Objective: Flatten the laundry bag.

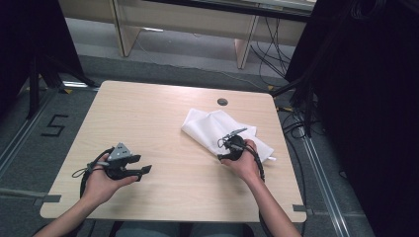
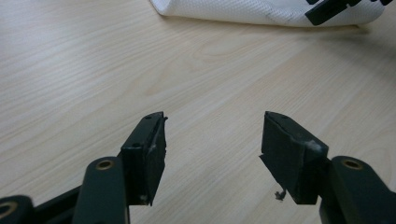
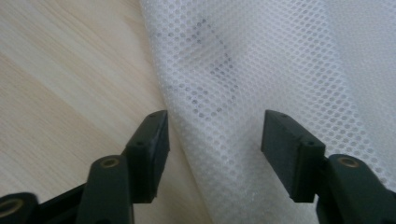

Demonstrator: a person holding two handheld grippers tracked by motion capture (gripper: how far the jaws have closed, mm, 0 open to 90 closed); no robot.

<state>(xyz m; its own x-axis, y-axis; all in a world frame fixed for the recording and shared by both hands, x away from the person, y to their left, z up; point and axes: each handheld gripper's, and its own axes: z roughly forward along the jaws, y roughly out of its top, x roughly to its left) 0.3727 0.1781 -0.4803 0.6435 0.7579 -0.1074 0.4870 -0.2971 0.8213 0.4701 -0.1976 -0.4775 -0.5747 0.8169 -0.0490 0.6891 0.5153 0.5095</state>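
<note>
A white mesh cloth [image 1: 207, 126] lies folded on the right half of the wooden table [image 1: 148, 118]. My right gripper [image 1: 230, 142] hovers over the cloth's near edge, jaws wide apart; in the right gripper view the cloth [image 3: 261, 70] lies flat under the open right gripper [image 3: 214, 140], with nothing pinched. My left gripper [image 1: 143, 173] rests at the table's front left in a hand, open over bare wood. In the left gripper view the left gripper [image 2: 212, 149] holds nothing, and the cloth [image 2: 243, 11] lies far ahead beside the other gripper's black jaw tips.
A round cable hole [image 1: 222, 101] sits in the table near the far edge. Cables [image 1: 296, 123] run on the floor to the right of the table. A desk's legs [image 1: 123, 29] stand beyond it.
</note>
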